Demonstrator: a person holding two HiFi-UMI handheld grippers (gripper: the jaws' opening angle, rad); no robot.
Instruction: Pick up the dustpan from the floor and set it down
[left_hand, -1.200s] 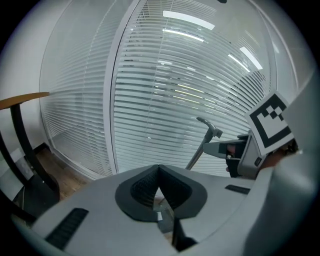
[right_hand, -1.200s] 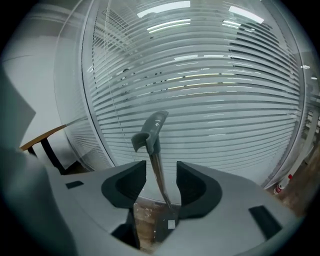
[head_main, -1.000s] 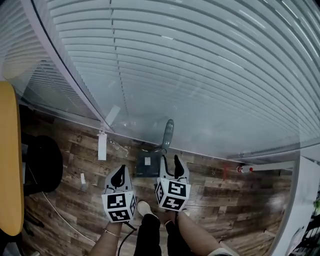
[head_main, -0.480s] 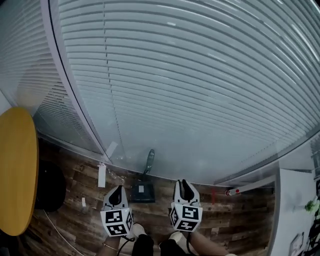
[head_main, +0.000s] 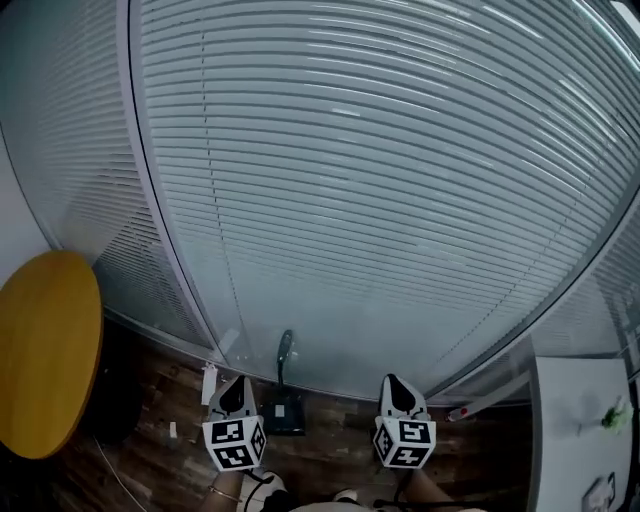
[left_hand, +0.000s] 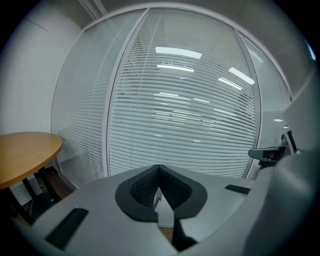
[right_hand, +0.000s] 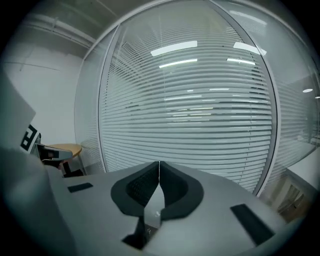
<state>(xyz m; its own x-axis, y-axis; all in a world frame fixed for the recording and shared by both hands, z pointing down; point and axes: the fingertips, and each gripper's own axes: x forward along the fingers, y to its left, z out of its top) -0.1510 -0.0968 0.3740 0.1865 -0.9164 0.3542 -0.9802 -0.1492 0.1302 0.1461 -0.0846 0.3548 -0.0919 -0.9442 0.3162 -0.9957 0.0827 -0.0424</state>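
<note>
Dustpan (head_main: 285, 418) is on the dark wood floor (head_main: 330, 455), at the foot of the glass wall with the white blinds (head_main: 380, 200). Its pan lies flat on the boards and its handle (head_main: 285, 350) stands up in front of the glass. Whether the handle leans on the glass, I cannot tell. In the head view the dustpan sits between your two tools, closer to the left one, and neither tool touches it.

Your left gripper (head_main: 238, 383) has its jaws pressed together, tip against tip, and nothing is between them. Your right gripper (head_main: 392, 381) has just been closing its jaws. They now meet along one thin line and they pinch nothing. Both tools point toward the blinds, and in each gripper view the slats fill the space ahead of the jaws. The marker cubes of both tools face up to the head camera.

At the far left you have a round yellow table (head_main: 45, 350), near the glass wall. A white strip of paper (head_main: 209, 383) is on the floor just left of your left gripper. To the right of your right gripper, a small white thing with a red end (head_main: 465, 411) lies at the base of the glass. Further right is a white tabletop (head_main: 585, 420).
</note>
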